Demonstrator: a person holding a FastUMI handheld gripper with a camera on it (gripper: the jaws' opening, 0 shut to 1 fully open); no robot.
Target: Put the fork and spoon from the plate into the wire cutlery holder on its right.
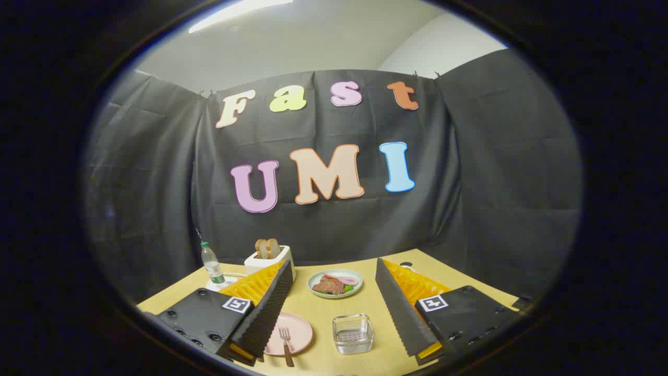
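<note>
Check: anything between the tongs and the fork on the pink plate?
Nothing visible. The open tongs hang over the table; the fork lies on the pink plate between the fingers, beside the clear square holder.

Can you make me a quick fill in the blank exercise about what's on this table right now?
1. The fork lies on the ____ plate.
2. The gripper is ____, holding nothing.
3. Bread slices stand in the ____.
4. The clear square holder sits between the ____ of the gripper.

Missing words: pink; open; toaster; fingers
</note>
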